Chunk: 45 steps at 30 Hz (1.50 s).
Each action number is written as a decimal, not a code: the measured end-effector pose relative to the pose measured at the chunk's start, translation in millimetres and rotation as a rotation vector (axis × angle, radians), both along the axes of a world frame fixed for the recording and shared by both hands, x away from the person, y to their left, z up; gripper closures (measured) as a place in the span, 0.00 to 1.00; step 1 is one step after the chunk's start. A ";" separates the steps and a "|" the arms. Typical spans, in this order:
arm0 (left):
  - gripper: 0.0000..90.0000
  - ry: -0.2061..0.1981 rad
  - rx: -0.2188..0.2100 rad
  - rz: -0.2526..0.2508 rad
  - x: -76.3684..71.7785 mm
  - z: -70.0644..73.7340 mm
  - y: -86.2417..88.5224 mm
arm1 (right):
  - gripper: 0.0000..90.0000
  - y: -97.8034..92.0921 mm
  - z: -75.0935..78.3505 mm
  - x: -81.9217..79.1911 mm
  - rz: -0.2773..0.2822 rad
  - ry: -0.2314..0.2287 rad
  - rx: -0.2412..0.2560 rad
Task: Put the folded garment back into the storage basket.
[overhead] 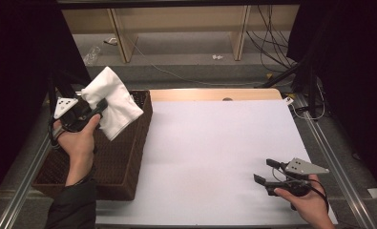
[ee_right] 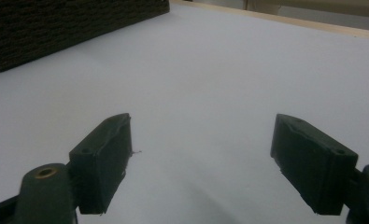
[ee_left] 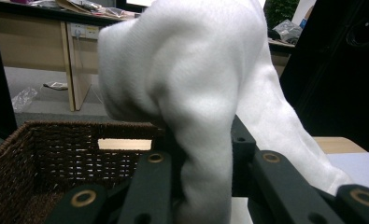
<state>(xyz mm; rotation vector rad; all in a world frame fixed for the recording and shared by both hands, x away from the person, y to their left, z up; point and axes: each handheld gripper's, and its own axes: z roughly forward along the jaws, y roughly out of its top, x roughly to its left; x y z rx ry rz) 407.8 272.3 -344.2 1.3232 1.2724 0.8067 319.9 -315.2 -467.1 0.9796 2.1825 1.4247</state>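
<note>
A white cloth (overhead: pixel 112 101) hangs folded over my left gripper (overhead: pixel 100 106), which is shut on it above the far end of a dark wicker basket (overhead: pixel 124 164). In the left gripper view the cloth (ee_left: pixel 191 93) drapes over and between the black jaws, with the basket's brown woven wall (ee_left: pixel 60 154) behind and below. My right gripper (overhead: pixel 266 171) rests open low over the white table sheet (overhead: pixel 214 152) near the front right. In the right gripper view its two fingers (ee_right: pixel 102 163) stand wide apart with nothing between them.
The basket stands along the table's left side; its corner (ee_right: pixel 70 23) appears far off in the right gripper view. A wooden table edge (overhead: pixel 214 94) runs along the back. Cables (overhead: pixel 272 43) and shelf legs lie on the floor beyond. Metal rails flank the table.
</note>
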 end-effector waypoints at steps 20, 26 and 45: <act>0.83 0.033 -0.004 0.016 3.7 -8.8 7.1 | 0.24 0.0 -0.3 0.2 0.002 0.001 -0.001; 0.83 0.043 -0.003 0.018 4.8 -11.3 8.6 | 0.24 0.2 -0.5 0.4 0.002 0.000 0.001; 0.83 0.081 -0.004 0.033 8.5 -21.0 15.1 | 0.24 -0.2 0.2 -0.1 0.000 0.001 -0.002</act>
